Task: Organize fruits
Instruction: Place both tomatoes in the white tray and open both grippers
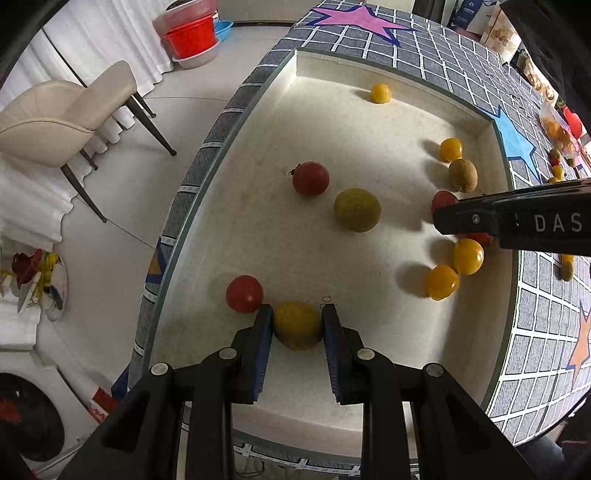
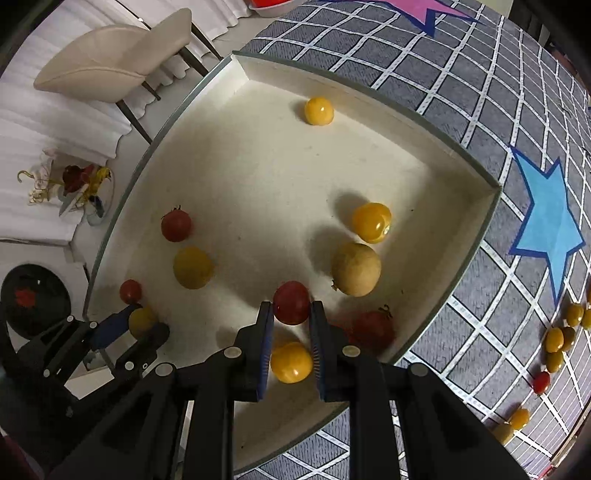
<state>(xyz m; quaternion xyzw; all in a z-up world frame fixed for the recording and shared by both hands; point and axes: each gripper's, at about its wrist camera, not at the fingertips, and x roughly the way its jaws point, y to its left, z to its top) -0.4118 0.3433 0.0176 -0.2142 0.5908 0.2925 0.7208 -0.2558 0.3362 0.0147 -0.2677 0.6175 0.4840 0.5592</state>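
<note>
A white shallow tray (image 1: 369, 70) (image 2: 476, 236) on the checked table holds several small fruits. My left gripper (image 1: 297, 312) is shut on a yellow-green fruit (image 1: 297, 325) just above the tray's near-left floor; it also shows in the right wrist view (image 2: 142, 321). A red tomato (image 1: 244, 294) lies right beside its left finger. My right gripper (image 2: 291, 308) is shut on a red tomato (image 2: 291, 302) over the tray's right side, with a yellow tomato (image 2: 291, 362) below the fingers. A kiwi (image 1: 463, 175) (image 2: 356, 269) lies nearby.
More fruits lie in a row on the grey checked tablecloth (image 2: 480, 110) at the right (image 2: 554, 339). A beige chair (image 1: 70, 110) stands on the floor to the left. Red and pink basins (image 1: 190, 35) sit at the back.
</note>
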